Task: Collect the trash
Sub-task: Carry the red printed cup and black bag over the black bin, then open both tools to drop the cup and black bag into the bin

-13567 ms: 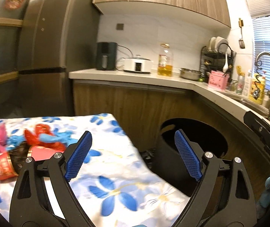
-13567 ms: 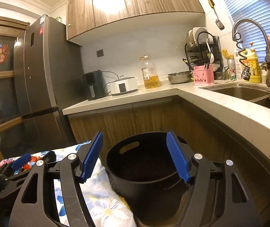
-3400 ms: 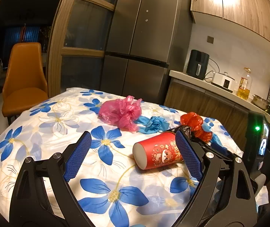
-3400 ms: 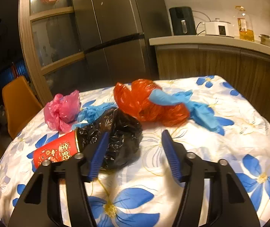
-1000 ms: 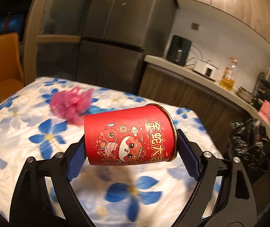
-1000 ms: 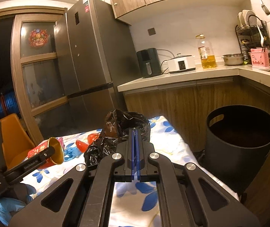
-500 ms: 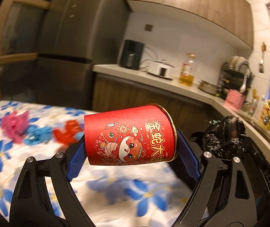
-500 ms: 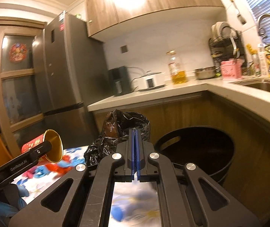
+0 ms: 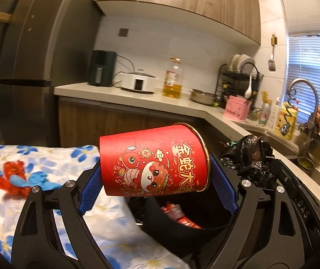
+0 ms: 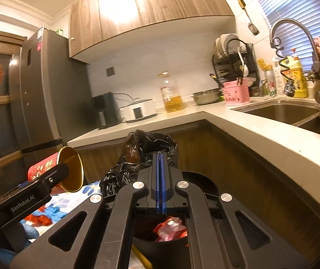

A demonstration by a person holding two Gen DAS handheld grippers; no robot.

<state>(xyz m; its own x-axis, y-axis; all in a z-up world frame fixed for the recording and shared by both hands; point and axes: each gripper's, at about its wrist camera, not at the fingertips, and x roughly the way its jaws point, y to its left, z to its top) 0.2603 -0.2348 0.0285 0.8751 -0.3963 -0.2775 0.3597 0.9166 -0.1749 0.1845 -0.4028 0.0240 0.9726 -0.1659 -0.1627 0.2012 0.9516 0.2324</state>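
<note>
Now both loads hang over the bin (image 9: 177,231), so the drop is the step in hand. Left hand-held gripper (image 9: 157,188) grasps the cup (image 9: 153,161) sideways, a smooth red paper cone with gold rim. Right hand-held gripper (image 10: 159,179) is clenched on the bag (image 10: 146,154), crinkled glossy black film. Next, I judge, each must release squarely above the round black rim; red wrappers already lie inside.

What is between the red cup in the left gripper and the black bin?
Nothing visible. The red cup hangs in the left gripper just above the bin's open mouth. The black bag is beside it, not below.
</note>
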